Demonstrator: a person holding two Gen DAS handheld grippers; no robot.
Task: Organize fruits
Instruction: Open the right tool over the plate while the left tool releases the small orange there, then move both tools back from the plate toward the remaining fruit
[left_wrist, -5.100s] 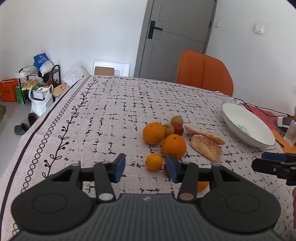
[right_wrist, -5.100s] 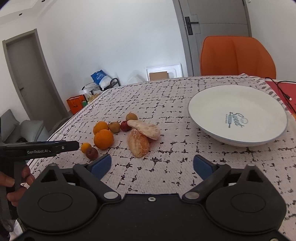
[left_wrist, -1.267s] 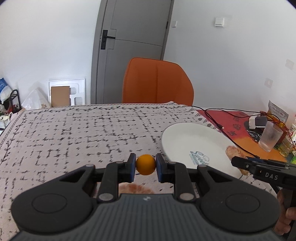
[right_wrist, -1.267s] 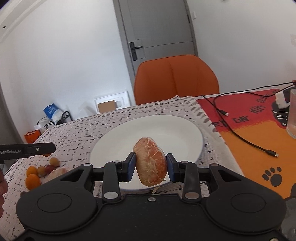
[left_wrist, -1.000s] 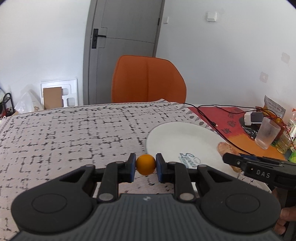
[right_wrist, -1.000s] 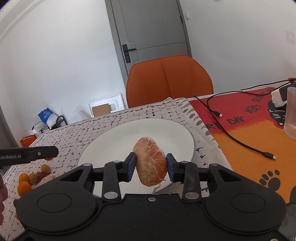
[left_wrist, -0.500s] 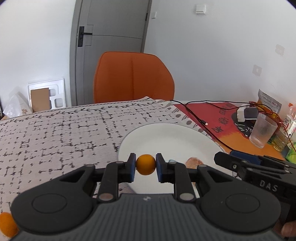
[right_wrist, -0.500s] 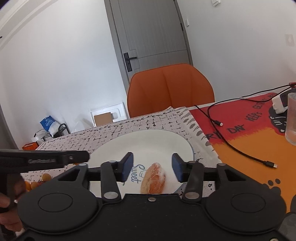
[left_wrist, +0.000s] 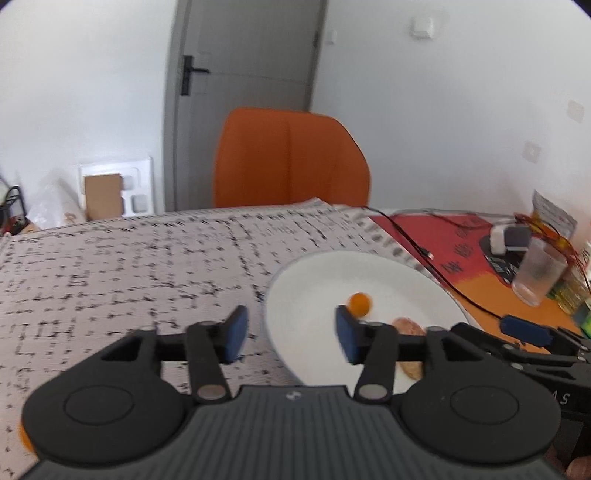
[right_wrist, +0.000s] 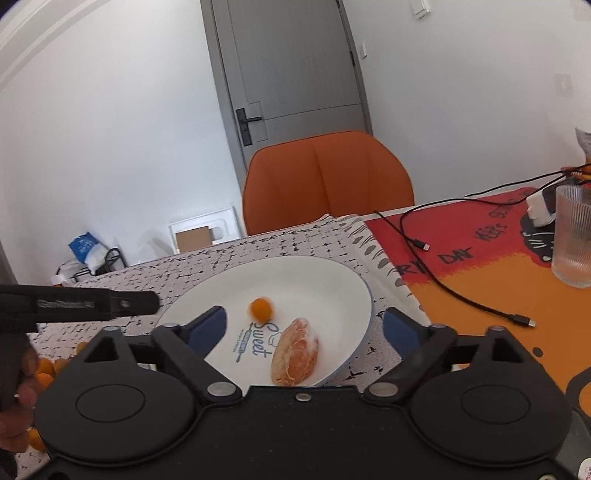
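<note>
The step in hand looks like the drop-off into the white plate; the small orange sits inside it, near its middle and blurred, so it may be rolling; the peeled citrus half lies in the plate on the side nearest the cameras. The left gripper is spread and holds nothing, poised above the plate's near-left rim; the right gripper is likewise spread wide and bare, over the plate's near edge. More fruit waits on the patterned cloth left of the plate, so I judge the next move is a swing back that way. Right of the plate lie a cable and a glass; to the left the cloth offers room.
</note>
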